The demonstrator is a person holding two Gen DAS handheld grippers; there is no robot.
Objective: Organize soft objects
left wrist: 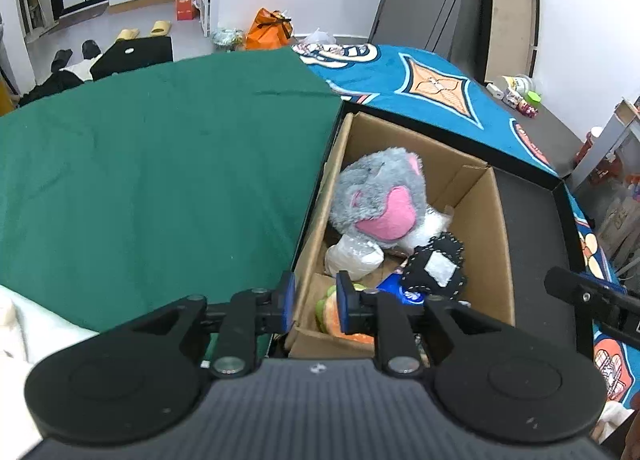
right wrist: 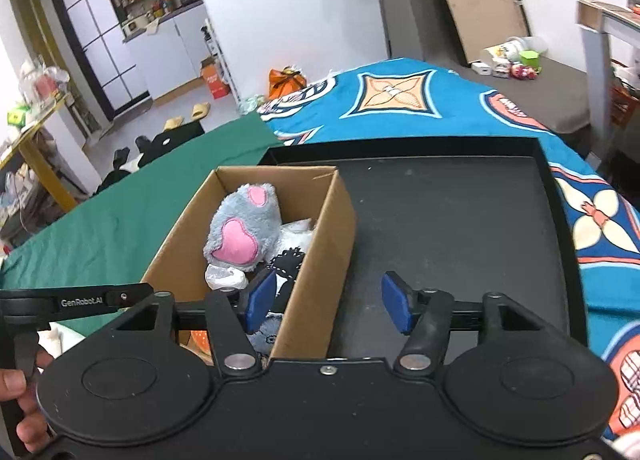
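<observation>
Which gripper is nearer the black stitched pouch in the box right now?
Right, by a small margin. The right gripper straddles the cardboard box wall beside the black stitched pouch; the left gripper hangs over the box's opposite wall, across from it.

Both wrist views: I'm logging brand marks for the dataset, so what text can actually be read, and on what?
"GenRobot.AI": white letters on the black bar of the left gripper, seen in the right wrist view.
Orange carton on the floor: white print, too blurred to read.
Blue item in the cardboard box: white marking, unreadable.
Blue patterned blanket: lettering in the emblems, illegible.
</observation>
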